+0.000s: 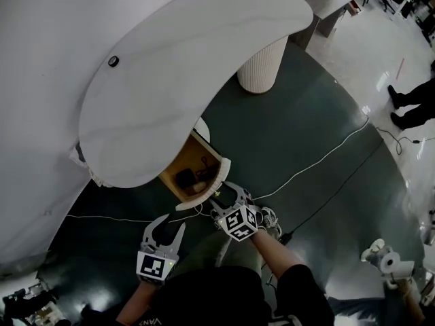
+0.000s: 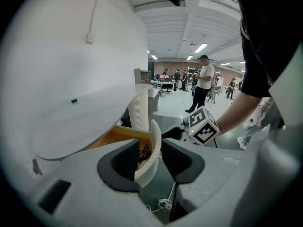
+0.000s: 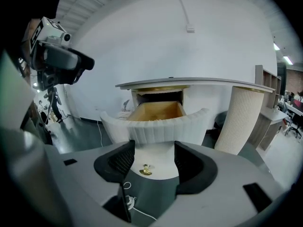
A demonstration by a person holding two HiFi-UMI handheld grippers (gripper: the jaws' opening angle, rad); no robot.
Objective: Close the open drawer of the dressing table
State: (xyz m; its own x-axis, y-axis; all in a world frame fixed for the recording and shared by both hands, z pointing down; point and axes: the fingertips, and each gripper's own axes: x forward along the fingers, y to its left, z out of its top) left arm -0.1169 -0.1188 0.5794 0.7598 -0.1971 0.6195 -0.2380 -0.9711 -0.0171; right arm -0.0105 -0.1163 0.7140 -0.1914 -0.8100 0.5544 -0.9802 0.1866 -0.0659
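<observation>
The white dressing table has a curved top, and its wood-lined drawer stands pulled out beneath it. The drawer's white fluted front carries a small gold knob. My right gripper is open right at that front, and in the right gripper view the knob sits between its pads without being pressed. My left gripper is open just left of and below the drawer. In the left gripper view the end of the drawer front shows between its open jaws.
A fluted white pedestal leg holds up the table's far end. A white cable runs across the dark green floor. Small dark items lie in the drawer. A person's shoes are at the right edge.
</observation>
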